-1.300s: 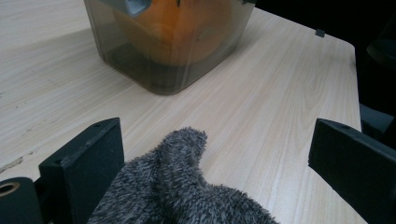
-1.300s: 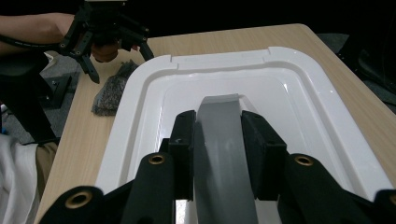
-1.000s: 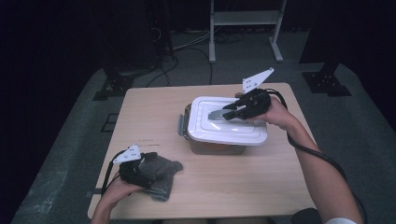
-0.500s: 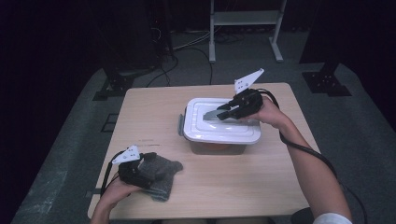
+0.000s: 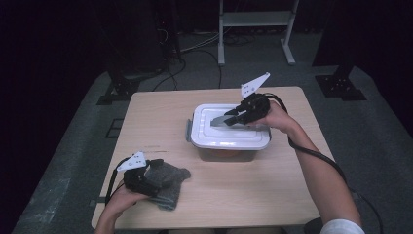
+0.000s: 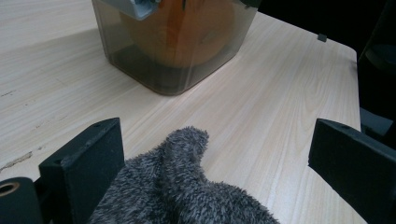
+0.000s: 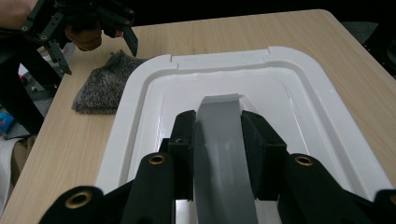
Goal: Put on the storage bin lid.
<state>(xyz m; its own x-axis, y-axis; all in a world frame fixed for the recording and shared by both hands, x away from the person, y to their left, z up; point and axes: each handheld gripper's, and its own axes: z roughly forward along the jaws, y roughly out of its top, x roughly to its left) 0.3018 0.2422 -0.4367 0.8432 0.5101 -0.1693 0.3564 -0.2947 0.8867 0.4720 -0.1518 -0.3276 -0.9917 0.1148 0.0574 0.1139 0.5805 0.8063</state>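
- Lid [image 5: 229, 134]: white, sits on a translucent box [image 5: 225, 152] near the middle of the table [image 5: 272, 195], a bit toward the far-right side. Grey handle [image 7: 224, 140] runs along lid centre.
- Right tongs [image 5: 233, 118]: over the lid, clamped on the handle. In right gripper view both black jaws press the grey strip from either side, w/ white lid [image 7: 140, 93] all around.
- Right hand [image 5: 272, 117] holds the tongs from the right side of the box; white three-cornered plate sticks up above it; cable trails along the forearm.
- Box: in left gripper view, smoky walls w/ sth orange inside [image 6: 187, 28]; can't tell what it is. Grey latch on the box's left end in high view.
- Left tongs [image 5: 158, 173]: near-left part of the table, over a grey fuzzy cloth [image 5: 170, 183]. Jaws wide apart in left gripper view, cloth [image 6: 187, 196] lying between them, not gripped.
- Left hand [image 5: 122, 197] at the near table edge.
- Cloth and box well apart; bare wood between them.
- Right gripper view also shows the left tongs [image 7: 93, 28] farther off, over the cloth [image 7: 100, 84], jaws spread.
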